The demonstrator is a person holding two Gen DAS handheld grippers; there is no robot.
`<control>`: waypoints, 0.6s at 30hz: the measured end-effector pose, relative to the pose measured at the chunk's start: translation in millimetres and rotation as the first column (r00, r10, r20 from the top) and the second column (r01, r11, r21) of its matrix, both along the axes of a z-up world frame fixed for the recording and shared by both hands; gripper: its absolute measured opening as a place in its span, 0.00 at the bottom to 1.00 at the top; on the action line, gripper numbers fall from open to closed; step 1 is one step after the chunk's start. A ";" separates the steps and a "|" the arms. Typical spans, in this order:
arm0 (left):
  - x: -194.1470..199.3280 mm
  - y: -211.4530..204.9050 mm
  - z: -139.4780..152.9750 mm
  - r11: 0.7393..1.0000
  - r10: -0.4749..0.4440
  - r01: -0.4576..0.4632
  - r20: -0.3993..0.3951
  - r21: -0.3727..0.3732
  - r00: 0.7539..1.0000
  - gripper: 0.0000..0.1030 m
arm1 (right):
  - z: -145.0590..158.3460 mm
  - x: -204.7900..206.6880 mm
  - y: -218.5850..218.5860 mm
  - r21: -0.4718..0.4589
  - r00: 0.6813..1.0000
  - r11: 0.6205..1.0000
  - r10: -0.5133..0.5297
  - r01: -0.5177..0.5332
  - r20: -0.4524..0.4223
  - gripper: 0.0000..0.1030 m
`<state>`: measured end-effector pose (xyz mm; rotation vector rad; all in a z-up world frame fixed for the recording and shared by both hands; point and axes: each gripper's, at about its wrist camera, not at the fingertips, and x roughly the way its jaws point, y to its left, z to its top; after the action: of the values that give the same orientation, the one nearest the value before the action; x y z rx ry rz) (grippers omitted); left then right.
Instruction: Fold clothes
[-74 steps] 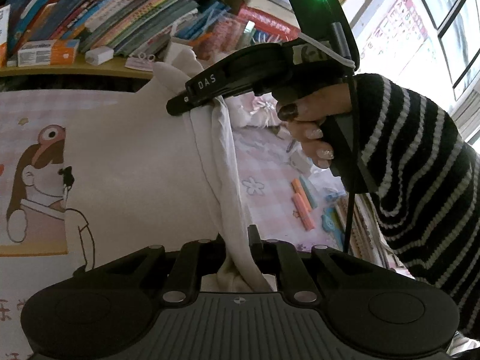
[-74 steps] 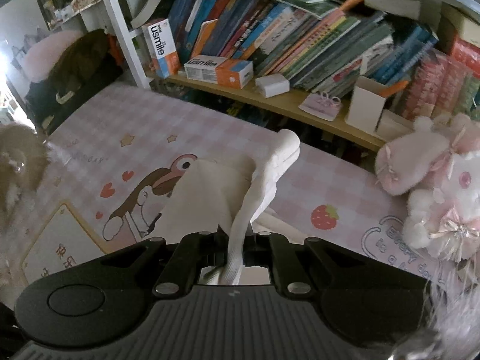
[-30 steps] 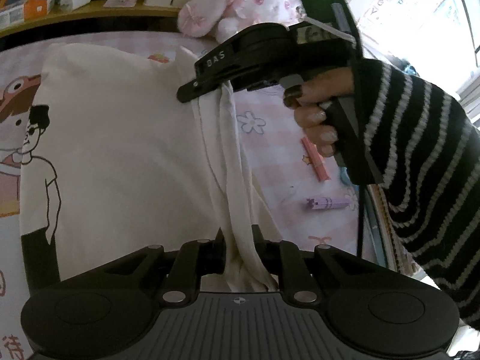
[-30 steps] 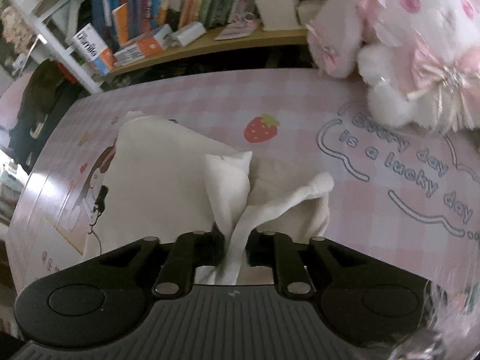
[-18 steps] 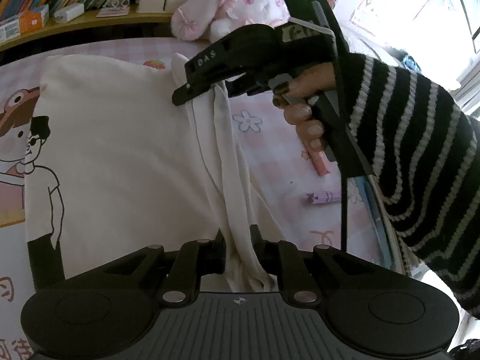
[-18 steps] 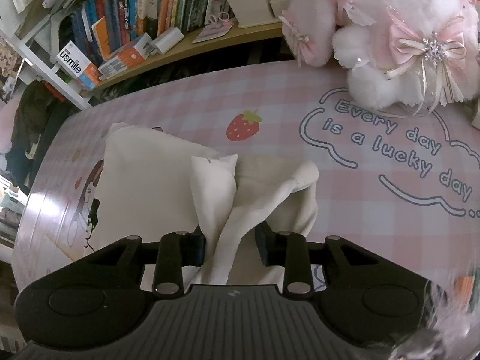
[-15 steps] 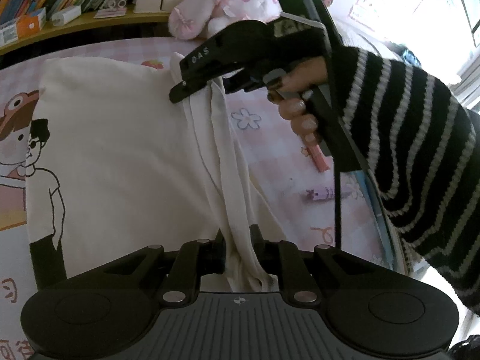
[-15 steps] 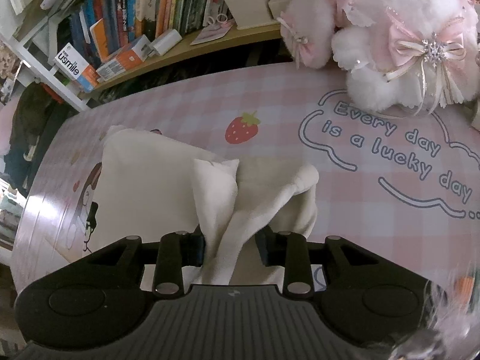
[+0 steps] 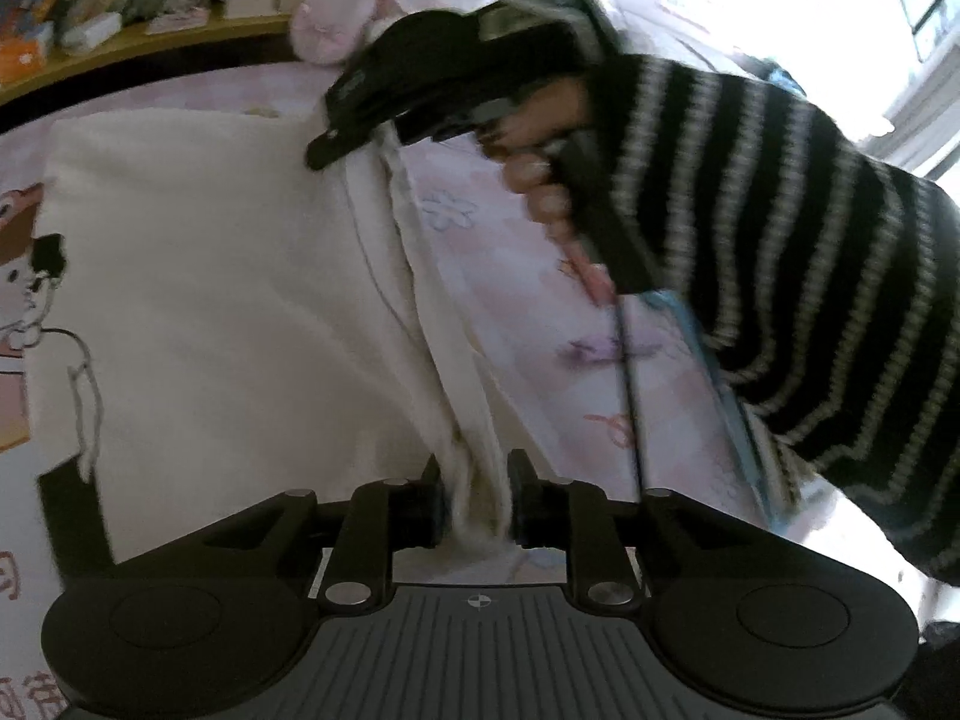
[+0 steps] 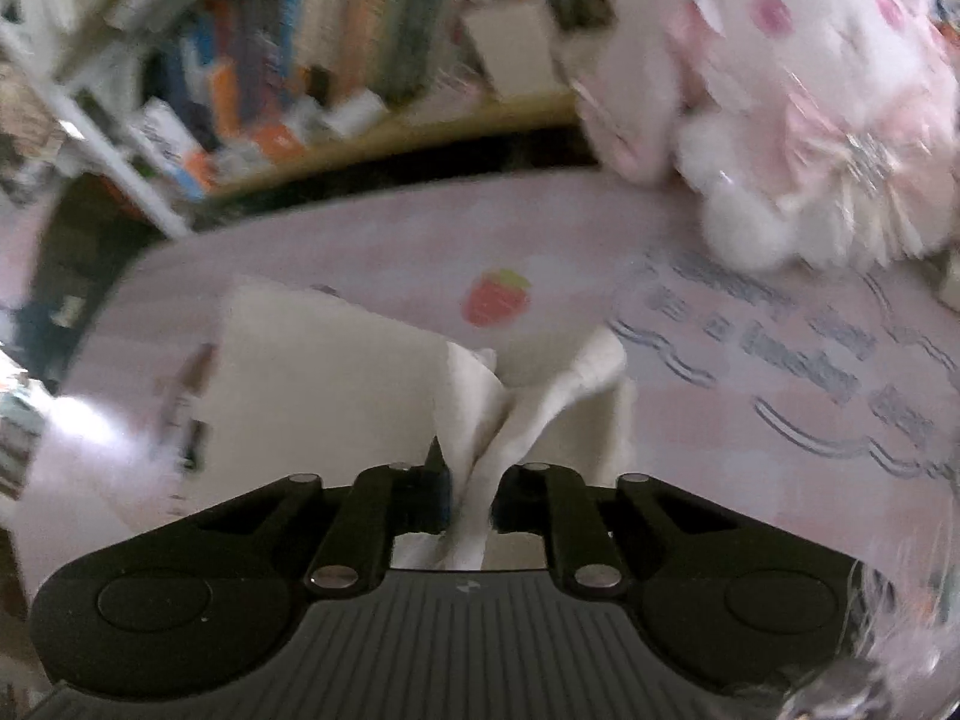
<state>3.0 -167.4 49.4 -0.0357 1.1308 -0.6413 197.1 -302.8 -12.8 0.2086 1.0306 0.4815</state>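
L tool easing open round cream garment, R tool angled down, closing on garment edge

Pink checked cover: we see grey outlined lettering in the right wrist view, too blurred for us to read.
Cover's edge, left wrist view: we see red characters, cut off and unreadable.
Books on shelf: we read nothing.
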 end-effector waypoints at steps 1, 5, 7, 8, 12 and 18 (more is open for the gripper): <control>-2.8 -1.5 0.3 1.000 -0.017 0.017 -0.004 -0.007 1.000 0.20 | -2.6 0.2 -1.4 -0.011 1.000 1.000 -0.017 0.017 -0.007 0.17; -13.0 -1.2 5.0 0.997 -0.069 0.069 -0.005 -0.039 0.998 0.21 | 4.6 -5.6 -10.2 -0.030 0.997 0.997 -0.076 0.076 0.013 0.26; -16.1 3.1 9.3 0.995 -0.079 0.079 -0.001 -0.064 0.997 0.21 | 11.7 -10.4 -15.0 -0.055 0.994 0.993 -0.102 0.104 0.041 0.29; -16.5 6.6 11.9 0.994 -0.078 0.078 0.002 -0.083 0.997 0.21 | 15.3 -12.8 -17.3 -0.067 0.992 0.991 -0.115 0.119 0.055 0.30; -16.7 26.2 22.7 0.987 -0.050 0.052 0.021 -0.155 0.999 0.25 | 33.2 -31.9 -27.7 -0.064 0.987 0.988 -0.132 0.137 0.088 0.36; -11.2 72.3 29.9 0.983 0.081 -0.071 0.053 -0.170 0.995 0.28 | 55.8 -90.9 -33.3 -0.054 0.986 0.992 -0.103 0.111 0.131 0.41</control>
<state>-8.2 -95.1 79.3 -0.2027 1.0110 -0.6640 106.2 -336.1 43.0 0.1754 0.9020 0.3613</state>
